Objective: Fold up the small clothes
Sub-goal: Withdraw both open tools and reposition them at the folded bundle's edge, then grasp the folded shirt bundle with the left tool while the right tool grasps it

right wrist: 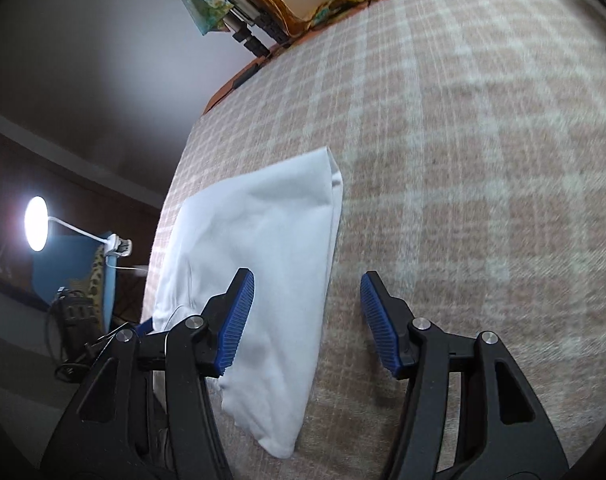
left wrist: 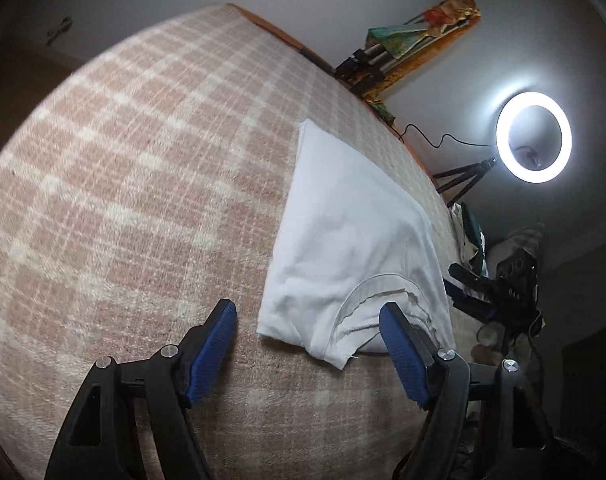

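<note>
A white small shirt lies folded lengthwise on a pink and cream checked blanket, its neckline towards me. My left gripper stands open just above the shirt's near end. Its right blue pad is over the collar and its left pad is over bare blanket. In the right wrist view the same shirt runs away from me. My right gripper is open over the shirt's right long edge, the left pad above the cloth. Neither gripper holds anything.
The blanket's far edge meets an orange wooden rim. A lit ring light on a tripod stands beyond the bed. A lit desk lamp, a blue chair and cables are off the bed's side. Clutter sits by the shirt's end.
</note>
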{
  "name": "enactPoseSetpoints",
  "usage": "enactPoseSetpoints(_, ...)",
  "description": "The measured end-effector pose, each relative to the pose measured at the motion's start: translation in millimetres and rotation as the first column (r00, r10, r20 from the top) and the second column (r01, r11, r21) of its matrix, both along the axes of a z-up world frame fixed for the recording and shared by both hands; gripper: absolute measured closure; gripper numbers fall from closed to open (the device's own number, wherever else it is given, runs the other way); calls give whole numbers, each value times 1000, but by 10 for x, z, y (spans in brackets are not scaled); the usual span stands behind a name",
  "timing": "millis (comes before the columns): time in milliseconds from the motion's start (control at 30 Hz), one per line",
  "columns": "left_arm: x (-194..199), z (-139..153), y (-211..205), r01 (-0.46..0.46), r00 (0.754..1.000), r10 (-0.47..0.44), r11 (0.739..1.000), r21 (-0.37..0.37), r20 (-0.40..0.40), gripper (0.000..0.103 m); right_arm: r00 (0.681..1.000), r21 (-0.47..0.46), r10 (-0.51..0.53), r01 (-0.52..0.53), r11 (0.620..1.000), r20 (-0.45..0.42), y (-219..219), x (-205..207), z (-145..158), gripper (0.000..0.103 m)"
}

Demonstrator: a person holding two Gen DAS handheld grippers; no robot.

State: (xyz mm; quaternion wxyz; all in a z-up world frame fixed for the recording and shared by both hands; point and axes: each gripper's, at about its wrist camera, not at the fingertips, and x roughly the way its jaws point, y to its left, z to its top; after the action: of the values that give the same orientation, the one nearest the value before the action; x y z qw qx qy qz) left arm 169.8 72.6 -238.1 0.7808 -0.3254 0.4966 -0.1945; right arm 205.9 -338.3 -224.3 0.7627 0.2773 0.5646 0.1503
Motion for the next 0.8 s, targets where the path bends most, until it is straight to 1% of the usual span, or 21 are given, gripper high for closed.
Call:
enactPoseSetpoints(67,8,-20,17,-15,1000,15,999,-40,5,29,1000,49,-6,6,999,7,-32,-16,-35,44)
enactPoseSetpoints(200,91,-54,-5,-6,1000,4,993,-117,-13,30,1000,152,-15,15,988,-1,-68,-8,-123,44)
enactPoseSetpoints(267,147,-80,-51,12,1000,-15,991,-135,-21,38,1000,183,-13,12,983,7,-42,-3,-156,44)
enactPoseSetpoints(300,161,-77,-68,10,1000,-11,990,-137,-11,39,1000,199,-15,12,980,15,-24,7,-165,44)
enactPoseSetpoints(367,200,-74,-119,22,1000,-21,991,-135,3,46,1000,203,-7,1,979,29,37,38,-179,45)
enactPoseSetpoints(400,207,-84,-132,28,1000,-28,990,-135,-4,50,1000,202,-1,-5,979,29,80,56,-188,45)
enactPoseSetpoints(467,252,-126,-156,18,1000,-21,990,-140,-18,68,1000,203,4,-8,979,24,163,97,-207,46)
enactPoseSetpoints(500,275,-141,-171,13,1000,-17,990,-143,-26,71,1000,208,5,-9,978,18,202,117,-216,46)
enactPoseSetpoints(533,293,-144,-184,9,1000,-13,991,-137,-26,76,1000,208,6,-8,978,14,216,130,-220,48)
enactPoseSetpoints(567,268,-132,-190,8,1000,-10,993,-116,-22,83,1000,198,8,-8,980,5,256,145,-230,54)
enactPoseSetpoints(600,260,-116,-207,5,1000,-6,996,-86,-13,86,1000,176,6,-6,984,-4,284,154,-235,59)
enactPoseSetpoints(667,238,-50,-260,8,1000,-7,999,-32,16,90,1000,134,2,0,991,-13,317,157,-229,87)
enactPoseSetpoints(733,208,43,-310,17,998,-18,1000,23,54,93,1000,116,-5,5,993,-2,327,146,-187,90)
enactPoseSetpoints(800,178,147,-349,28,995,-33,998,58,89,94,1000,82,2,-3,997,20,363,136,-106,91)
